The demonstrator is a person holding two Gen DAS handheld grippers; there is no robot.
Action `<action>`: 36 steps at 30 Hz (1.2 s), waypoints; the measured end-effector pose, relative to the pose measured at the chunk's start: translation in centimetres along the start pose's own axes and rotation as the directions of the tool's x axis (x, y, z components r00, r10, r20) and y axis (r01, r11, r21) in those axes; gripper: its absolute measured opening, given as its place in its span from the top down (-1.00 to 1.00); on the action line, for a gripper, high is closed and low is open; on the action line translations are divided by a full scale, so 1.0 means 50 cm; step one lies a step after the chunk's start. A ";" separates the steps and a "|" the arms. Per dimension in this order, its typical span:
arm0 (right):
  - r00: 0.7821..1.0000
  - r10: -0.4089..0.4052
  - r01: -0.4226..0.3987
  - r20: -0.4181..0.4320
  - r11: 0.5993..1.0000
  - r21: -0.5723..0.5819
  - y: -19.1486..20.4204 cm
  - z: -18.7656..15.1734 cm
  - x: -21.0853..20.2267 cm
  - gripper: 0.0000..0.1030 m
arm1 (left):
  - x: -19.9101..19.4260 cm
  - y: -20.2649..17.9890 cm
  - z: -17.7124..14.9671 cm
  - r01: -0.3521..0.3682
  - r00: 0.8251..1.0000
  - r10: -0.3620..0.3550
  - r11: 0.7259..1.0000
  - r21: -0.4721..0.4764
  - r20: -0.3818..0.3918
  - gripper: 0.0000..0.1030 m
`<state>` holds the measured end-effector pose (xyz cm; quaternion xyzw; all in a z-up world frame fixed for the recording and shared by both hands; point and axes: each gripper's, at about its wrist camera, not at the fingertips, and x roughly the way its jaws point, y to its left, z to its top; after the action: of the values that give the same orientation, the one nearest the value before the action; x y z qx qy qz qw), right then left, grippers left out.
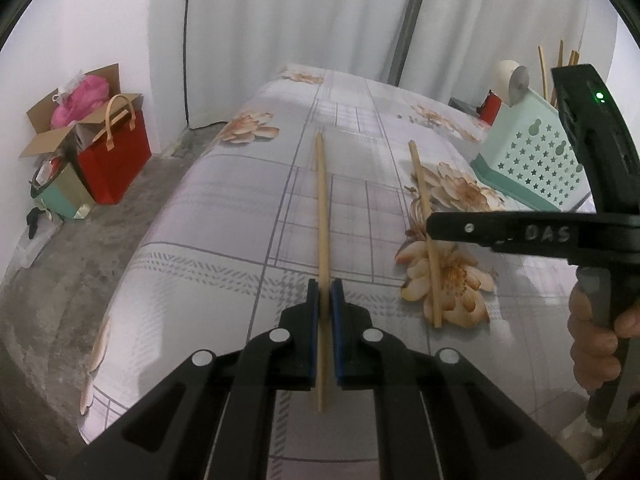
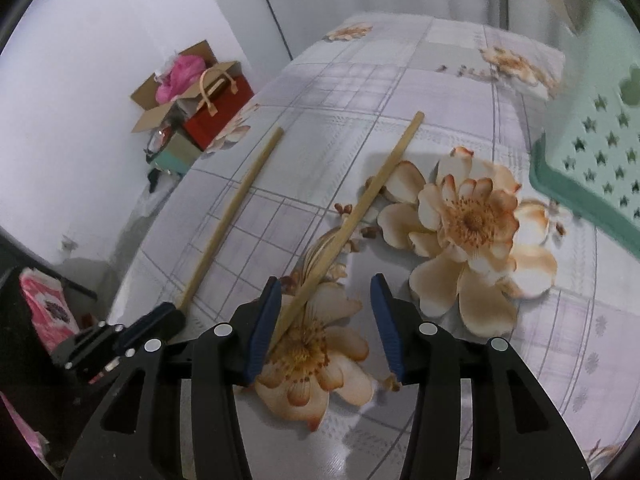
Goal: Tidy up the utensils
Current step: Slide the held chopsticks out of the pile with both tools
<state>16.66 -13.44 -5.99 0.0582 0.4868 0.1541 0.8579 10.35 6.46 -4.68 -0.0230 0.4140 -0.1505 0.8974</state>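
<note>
Two bamboo chopsticks lie on the flowered tablecloth (image 1: 224, 216). In the left wrist view, the left gripper (image 1: 324, 292) points down along the first chopstick (image 1: 322, 216), its blue-padded jaws closed tight on the stick's near part, with a short end poking out behind the pads. To the right of that chopstick lies the second chopstick (image 1: 425, 216), and the right gripper (image 1: 436, 226) reaches in sideways above it, held by a hand (image 1: 592, 344) at the frame's edge. Beyond the second chopstick stands a mint-green utensil holder (image 1: 532, 152) with star-shaped holes (more sticks already stand in it). Left of the table, on the concrete floor, sit a red bag (image 1: 116, 164) and a cardboard box (image 1: 60, 132), against a white curtain (image 1: 304, 12).

In the right wrist view, the right gripper (image 2: 326, 320) tilts downward, its jaws about half open and holding nothing; the second chopstick (image 2: 360, 204) runs between them, close against the left pad. The first chopstick (image 2: 236, 204) lies left of it, its near end in the left gripper (image 2: 176, 312). The utensil holder (image 2: 592, 168) fills the right edge.
</note>
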 end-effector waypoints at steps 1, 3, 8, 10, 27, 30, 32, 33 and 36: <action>1.000 -0.026 0.026 0.002 0.999 -0.036 0.010 0.003 0.005 0.15 | 0.001 -0.001 0.000 0.001 1.000 -0.001 1.000 -0.004 0.004 0.89; 0.996 -0.087 0.087 0.007 0.990 -0.113 0.027 0.005 0.014 0.18 | 0.003 -0.002 0.000 0.000 1.000 0.000 1.000 -0.009 0.014 0.89; 0.992 -0.123 0.124 0.019 0.980 -0.158 0.030 0.001 0.016 0.76 | 0.008 -0.013 0.001 0.014 1.000 -0.014 1.000 -0.019 0.028 0.89; 0.994 -0.110 0.110 0.008 0.984 -0.138 0.018 -0.003 0.011 0.86 | 0.010 -0.019 0.001 0.023 0.999 -0.023 0.999 -0.027 0.031 0.89; 0.991 -0.134 0.134 -0.006 0.990 0.036 -0.101 -0.167 -0.121 0.92 | -0.035 -0.095 -0.075 0.237 0.969 -0.243 0.964 -0.119 -0.043 0.89; 0.992 -0.125 0.125 0.002 0.990 0.063 -0.113 -0.183 -0.133 0.92 | -0.038 -0.091 -0.078 0.255 0.963 -0.264 0.957 -0.141 -0.050 0.89; 0.994 -0.106 0.106 -0.002 0.992 0.075 -0.119 -0.189 -0.138 0.92 | -0.039 -0.087 -0.079 0.266 0.959 -0.278 0.951 -0.157 -0.055 0.87; 0.995 -0.097 0.097 -0.006 0.992 0.075 -0.121 -0.188 -0.138 0.91 | -0.038 -0.085 -0.078 0.272 0.956 -0.285 0.948 -0.164 -0.063 0.85; 0.998 -0.063 0.064 -0.018 0.997 0.038 -0.123 -0.192 -0.142 0.80 | -0.039 -0.078 -0.070 0.297 0.947 -0.314 0.937 -0.182 -0.072 0.54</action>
<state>6.37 -22.00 -6.70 0.0579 0.4987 0.1177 0.8568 5.55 3.60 -4.88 -0.1555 0.4609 -0.2533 0.8362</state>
